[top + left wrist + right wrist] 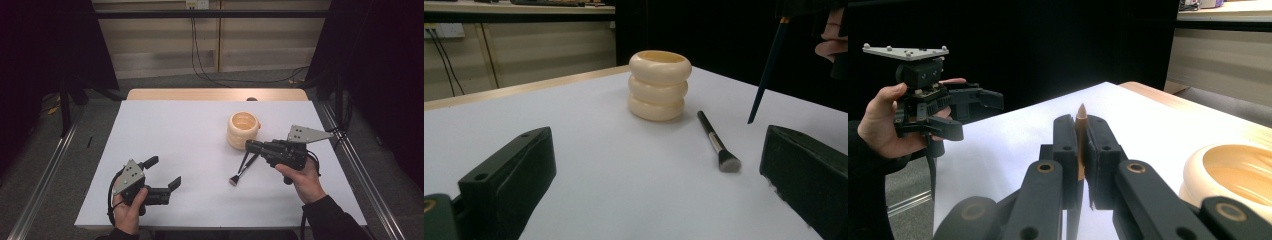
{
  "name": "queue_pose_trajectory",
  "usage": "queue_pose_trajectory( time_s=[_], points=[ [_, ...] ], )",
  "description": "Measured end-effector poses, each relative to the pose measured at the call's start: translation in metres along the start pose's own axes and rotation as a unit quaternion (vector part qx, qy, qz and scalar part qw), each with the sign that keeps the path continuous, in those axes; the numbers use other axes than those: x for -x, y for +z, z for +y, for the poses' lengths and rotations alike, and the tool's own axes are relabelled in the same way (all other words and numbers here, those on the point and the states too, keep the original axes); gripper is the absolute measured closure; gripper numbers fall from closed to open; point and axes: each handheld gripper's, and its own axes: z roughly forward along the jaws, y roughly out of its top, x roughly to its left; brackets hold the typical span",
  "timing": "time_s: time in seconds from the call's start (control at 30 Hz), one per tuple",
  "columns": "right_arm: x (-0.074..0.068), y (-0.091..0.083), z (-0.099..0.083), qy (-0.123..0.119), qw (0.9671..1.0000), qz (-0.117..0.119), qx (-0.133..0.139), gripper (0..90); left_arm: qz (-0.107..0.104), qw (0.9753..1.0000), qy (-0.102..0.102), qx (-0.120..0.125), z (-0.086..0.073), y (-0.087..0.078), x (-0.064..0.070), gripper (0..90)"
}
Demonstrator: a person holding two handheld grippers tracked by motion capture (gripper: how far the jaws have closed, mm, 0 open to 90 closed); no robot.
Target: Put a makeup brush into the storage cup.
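The left gripper waits near the front edge of the table with jaws spread wide and nothing between them. Further in, the right gripper is clamped on a thin brush, lifted and tilted, probably to carry it. A second brush lies flat on the table. Behind stands the cream ringed holder, likely the place for both.

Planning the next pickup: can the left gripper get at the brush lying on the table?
Probably yes. The left gripper is open, and bare table lies between it and the brush; the stick held in the right gripper hangs close beside it, though.
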Motion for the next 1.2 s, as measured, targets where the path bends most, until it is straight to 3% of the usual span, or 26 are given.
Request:
queue_pose_trajectory(
  time_s=[0.4,0.5,1.2],
  points=[
    [0.015,-0.006,0.005,0.0,0.9998,-0.02,0.0,84.6,0.001,1.0,0.007,0.001,-0.002,-0.002,-0.003,1.4],
    [0.018,-0.007,0.009,-0.001,0.9997,-0.024,0.0,84.6,0.0,1.0,-0.002,0.005,-0.002,-0.002,-0.002,1.4],
    [0.042,-0.01,0.039,-0.012,0.9985,-0.054,0.006,84.6,0.003,1.0,-0.004,0.002,-0.002,-0.004,-0.002,1.4]
  ],
)
